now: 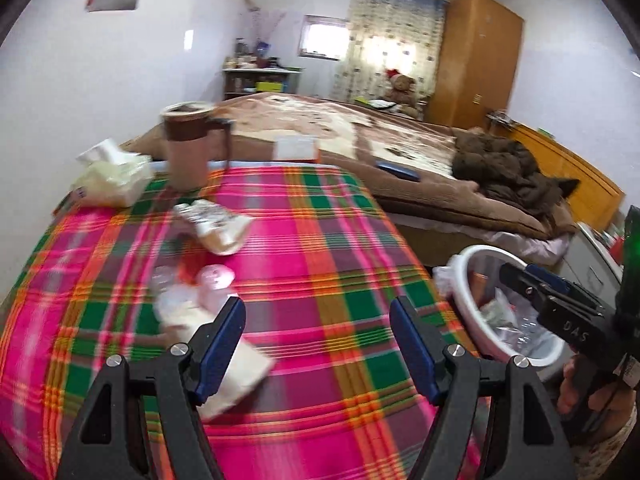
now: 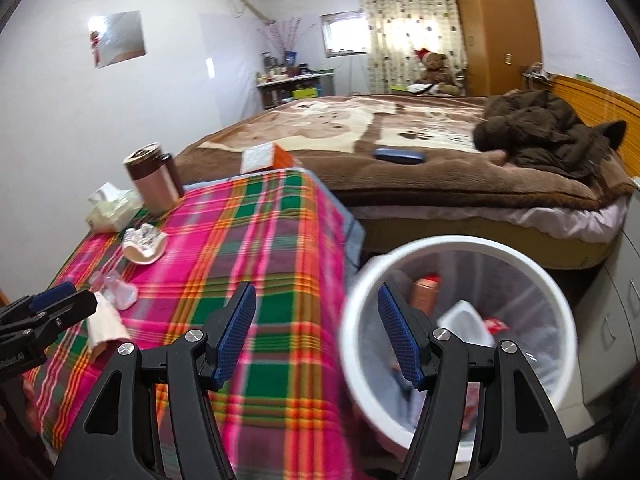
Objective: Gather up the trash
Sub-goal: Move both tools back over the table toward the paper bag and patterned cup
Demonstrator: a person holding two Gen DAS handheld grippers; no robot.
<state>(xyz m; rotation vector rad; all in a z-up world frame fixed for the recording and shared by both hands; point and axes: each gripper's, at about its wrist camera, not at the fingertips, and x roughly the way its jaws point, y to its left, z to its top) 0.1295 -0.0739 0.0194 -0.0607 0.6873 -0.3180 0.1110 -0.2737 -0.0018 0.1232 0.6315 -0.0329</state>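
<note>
My left gripper is open and empty over the plaid-covered table. Just ahead-left of it lie a crumpled tissue, a clear plastic wrapper and a small pink cup. A crumpled food wrapper lies farther back. My right gripper is open and empty, over the gap between the table edge and the white trash bin, which holds several pieces of trash. The bin also shows in the left wrist view. The left gripper shows at the left of the right wrist view.
A brown lidded mug and a tissue pack stand at the table's far left. A bed with a brown blanket, a dark jacket and a blue case lies beyond. A wardrobe stands behind.
</note>
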